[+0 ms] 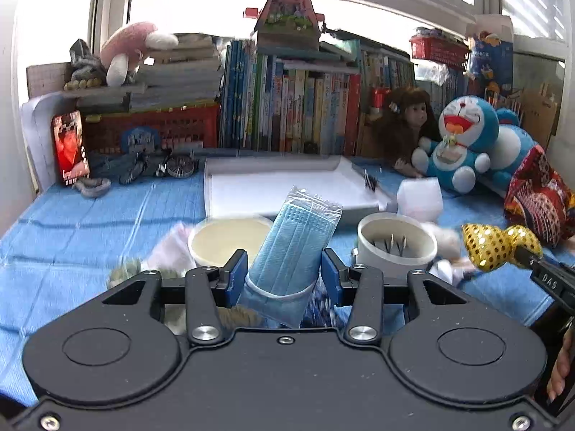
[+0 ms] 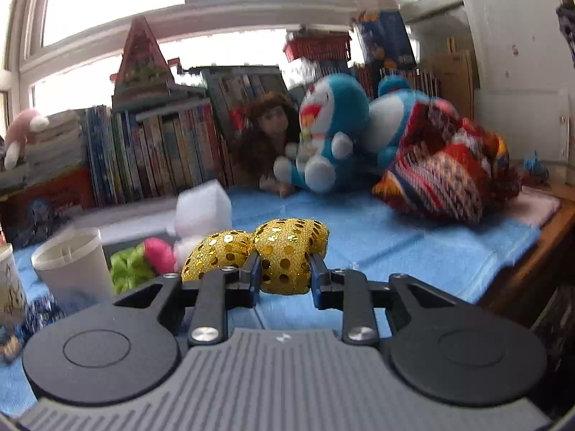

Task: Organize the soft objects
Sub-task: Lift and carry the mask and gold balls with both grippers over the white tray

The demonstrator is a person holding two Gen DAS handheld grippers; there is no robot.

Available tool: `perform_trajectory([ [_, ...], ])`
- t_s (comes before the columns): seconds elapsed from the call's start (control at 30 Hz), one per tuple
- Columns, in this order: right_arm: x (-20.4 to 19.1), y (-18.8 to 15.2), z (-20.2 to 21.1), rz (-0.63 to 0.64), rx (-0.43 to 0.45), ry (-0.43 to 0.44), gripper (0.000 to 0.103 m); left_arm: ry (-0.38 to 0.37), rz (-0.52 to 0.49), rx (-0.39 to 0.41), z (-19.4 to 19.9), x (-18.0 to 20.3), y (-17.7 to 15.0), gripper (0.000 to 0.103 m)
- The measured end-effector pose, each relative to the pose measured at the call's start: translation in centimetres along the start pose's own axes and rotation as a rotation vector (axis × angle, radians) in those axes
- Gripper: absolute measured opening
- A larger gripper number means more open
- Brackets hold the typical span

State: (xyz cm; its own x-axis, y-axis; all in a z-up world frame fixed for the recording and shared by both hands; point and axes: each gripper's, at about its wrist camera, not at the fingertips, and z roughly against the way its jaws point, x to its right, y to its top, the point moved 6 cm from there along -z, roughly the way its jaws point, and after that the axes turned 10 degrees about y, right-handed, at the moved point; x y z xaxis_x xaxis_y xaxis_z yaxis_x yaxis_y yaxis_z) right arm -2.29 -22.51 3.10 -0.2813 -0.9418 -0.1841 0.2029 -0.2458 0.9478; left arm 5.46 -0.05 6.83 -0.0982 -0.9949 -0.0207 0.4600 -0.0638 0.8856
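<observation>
Currently both tongs carry a load above the blue cloth [image 1: 72,237]. The left tongs [image 1: 284,269] stand narrow, with a bagged pack of blue face masks [image 1: 294,237] between the blue pads; the pack stands tilted, its top leaning away and to the right. The right tongs [image 2: 284,273] are clamped on the right lobe of a gold sequin bow [image 2: 284,251], while its left lobe hangs free just beside the left pad.

To do the carrying step well, keep both grips steady and level. The slick bag probably slides under a loose hold, and the bow will likely swing from its one clamped lobe. The white tray [image 1: 359,176], straight ahead of the left tongs, looks like the likely drop place, though this is a judgement. Bring one load in at a time so the tongs do not cross.

Obstacles: a cream cup [image 1: 230,237] sits just ahead and left of the left tongs, and a white cup [image 1: 395,248] holding small upright pieces sits ahead and right. Both stand between the tongs and the tray, so pass the pack over them. A white block [image 1: 420,197] lies beside the tray's right corner. Farther ahead of the right tongs rest a blue cat plush [image 2: 323,136], a doll [image 2: 266,136] and a patterned bundle [image 2: 445,176]. Books [image 1: 287,107] line the back.
</observation>
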Motion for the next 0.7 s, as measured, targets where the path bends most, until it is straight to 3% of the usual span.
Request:
perform_trajectory([
  [0.2,-1.8,5.5,-2.1,-0.047,0.064,0.124,0.032,-0.026,0.011,0.024,-1.2,-0.8,5.1,0.042],
  [0.33,-4.2,8.5,-5.7,-0.104,-0.012,0.279,0.034,-0.041,0.007,-0.009,-3.5,-1.0,8.6,0.042],
  [0.47,-6.4,10.1,-10.9,-0.158,-0.124,0.35,0.034,-0.069,0.037,-0.124,-7.8,-0.9,11.6,0.042],
  [0.6,-8.4,10.2,-16.5,-0.104,-0.285,0.402,0.034,-0.113,0.131,-0.273,-13.2,-0.8,13.3,0.042],
  [0.7,-9.8,9.1,-19.6,-0.01,-0.381,0.417,0.034,-0.106,0.155,-0.385,-17.3,-0.4,13.2,0.042],
])
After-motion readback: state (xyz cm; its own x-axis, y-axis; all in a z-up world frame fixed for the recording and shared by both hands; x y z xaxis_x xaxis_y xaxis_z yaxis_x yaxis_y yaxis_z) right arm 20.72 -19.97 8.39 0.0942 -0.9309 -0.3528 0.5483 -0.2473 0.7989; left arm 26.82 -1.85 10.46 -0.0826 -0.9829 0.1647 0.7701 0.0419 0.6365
